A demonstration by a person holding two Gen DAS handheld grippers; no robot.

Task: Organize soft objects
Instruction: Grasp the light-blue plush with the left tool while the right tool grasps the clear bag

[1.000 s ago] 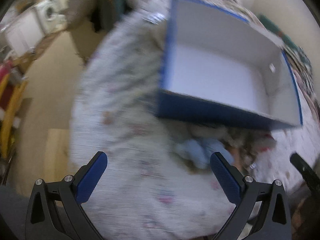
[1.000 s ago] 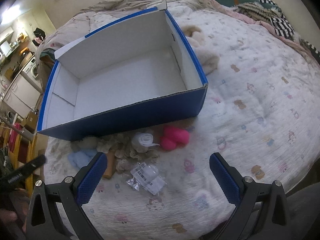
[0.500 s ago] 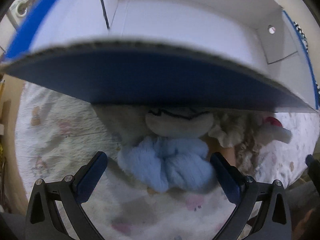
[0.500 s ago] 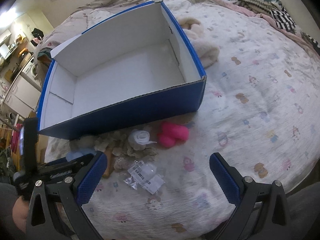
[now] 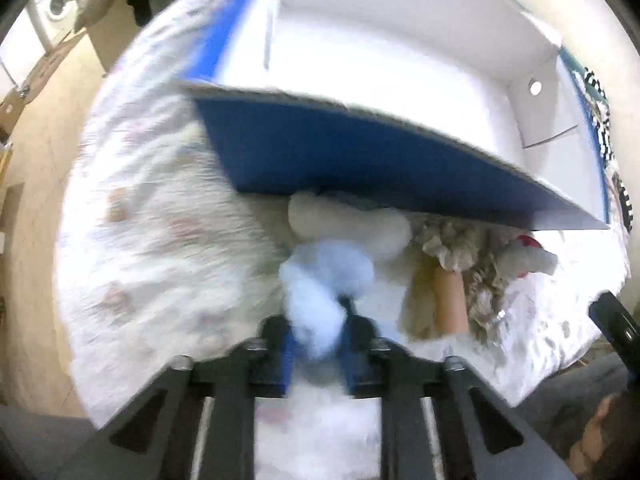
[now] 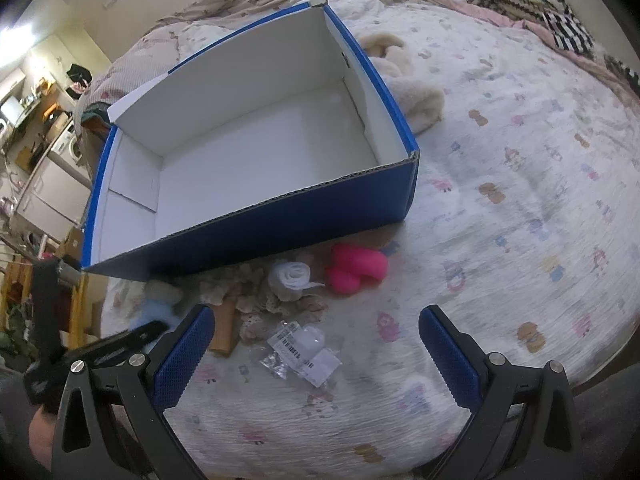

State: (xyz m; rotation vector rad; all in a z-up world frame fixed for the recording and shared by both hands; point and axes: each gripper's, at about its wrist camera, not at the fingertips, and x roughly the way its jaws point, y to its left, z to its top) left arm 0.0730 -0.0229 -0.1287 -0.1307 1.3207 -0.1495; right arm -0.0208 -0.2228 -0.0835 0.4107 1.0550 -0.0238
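A light blue fluffy piece lies on the bed in front of the blue cardboard box. My left gripper points steeply down; its jaws are closing and the blue pads squeeze the near end of that fluffy piece. A cream plush sits just behind it against the box wall. In the right wrist view the box stands with a white, bare inside. My right gripper hangs open above the bed with nothing between its fingers. A pink plush and a white rolled sock lie ahead of it.
A beige lace cloth and a clear plastic packet lie among the soft pieces. A cream fleece rests to the right of the box. The patterned bedspread stretches right. Floor and a washing machine lie to the left.
My left gripper dropped towards the light blue fluffy piece, and its jaws went from wide open to pinching it. The right gripper kept still.
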